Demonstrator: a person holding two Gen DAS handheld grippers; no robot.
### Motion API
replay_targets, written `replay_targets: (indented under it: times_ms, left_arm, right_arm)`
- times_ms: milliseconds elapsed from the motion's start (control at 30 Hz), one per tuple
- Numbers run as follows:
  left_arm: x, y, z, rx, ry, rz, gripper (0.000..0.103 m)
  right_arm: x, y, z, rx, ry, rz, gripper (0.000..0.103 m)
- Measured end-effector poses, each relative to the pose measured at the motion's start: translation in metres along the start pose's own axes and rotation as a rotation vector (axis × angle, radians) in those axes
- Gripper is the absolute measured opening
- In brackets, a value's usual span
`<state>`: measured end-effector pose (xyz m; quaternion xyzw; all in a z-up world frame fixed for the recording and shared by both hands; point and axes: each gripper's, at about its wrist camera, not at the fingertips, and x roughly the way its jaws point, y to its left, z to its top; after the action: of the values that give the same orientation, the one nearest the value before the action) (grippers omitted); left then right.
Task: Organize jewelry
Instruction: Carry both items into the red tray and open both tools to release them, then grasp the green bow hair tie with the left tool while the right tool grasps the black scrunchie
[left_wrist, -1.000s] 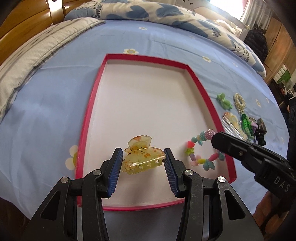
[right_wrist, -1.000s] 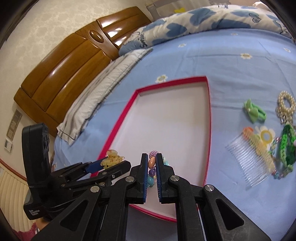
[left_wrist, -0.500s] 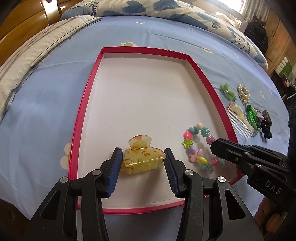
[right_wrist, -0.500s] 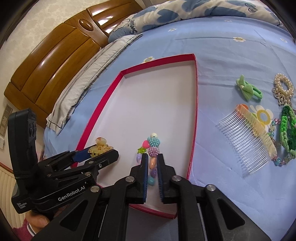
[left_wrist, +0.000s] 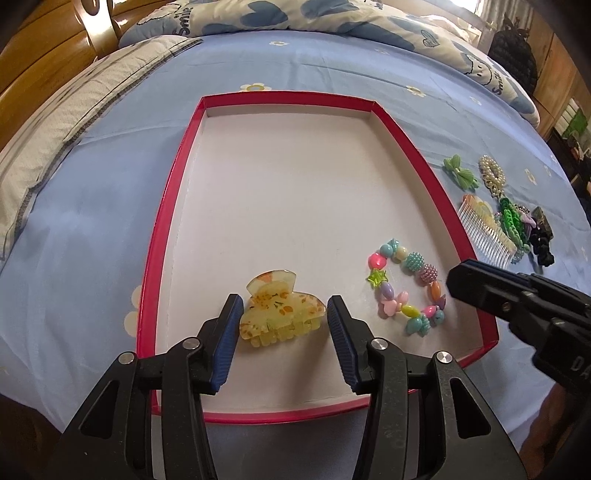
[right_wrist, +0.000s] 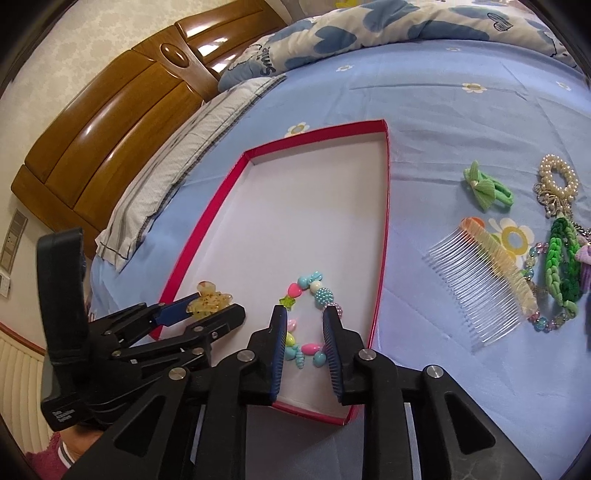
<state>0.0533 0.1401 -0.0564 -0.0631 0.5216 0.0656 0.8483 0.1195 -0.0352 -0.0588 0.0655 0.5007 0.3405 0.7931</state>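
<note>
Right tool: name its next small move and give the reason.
Probably lift the right tool back from the red tray and swing toward the clear comb on the bedsheet. It is open, the beaded bracelet lies flat on the tray floor between its fingers, and the comb is the nearest piece outside the tray.

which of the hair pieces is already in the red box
Only the yellow claw clip, lying between the open left gripper fingers. The green bow clip and clear comb lie outside on the blue sheet.
</note>
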Motion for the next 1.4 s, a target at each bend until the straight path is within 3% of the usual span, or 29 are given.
replay_targets:
  times_ms: [233, 300, 467, 567, 900, 1167, 1400]
  left_arm:
    - [-0.003, 0.001, -0.002, -0.009, 0.012, 0.013, 0.057]
    - [-0.006, 0.003, -0.002, -0.014, 0.006, 0.013, 0.059]
    - [-0.025, 0.001, 0.0, -0.024, -0.039, 0.01, 0.064]
    - [-0.038, -0.005, 0.003, -0.025, -0.068, 0.001, 0.067]
    - [-0.054, -0.055, 0.018, 0.046, -0.089, -0.082, 0.074]
    - [-0.052, -0.108, 0.026, 0.126, -0.082, -0.14, 0.074]
    - [-0.042, -0.156, 0.045, 0.21, -0.092, -0.175, 0.074]
  right_arm:
    - [-0.016, -0.002, -0.001, 0.023, -0.03, 0.012, 0.026]
    - [-0.026, -0.005, -0.002, 0.033, -0.047, 0.017, 0.039]
    - [-0.058, -0.018, -0.011, 0.058, -0.1, -0.001, 0.045]
    - [-0.077, -0.035, -0.02, 0.084, -0.129, -0.044, 0.056]
    - [-0.124, -0.103, -0.045, 0.204, -0.196, -0.207, 0.058]
    - [-0.147, -0.137, -0.05, 0.264, -0.253, -0.261, 0.058]
    - [-0.143, -0.166, -0.04, 0.31, -0.231, -0.305, 0.058]
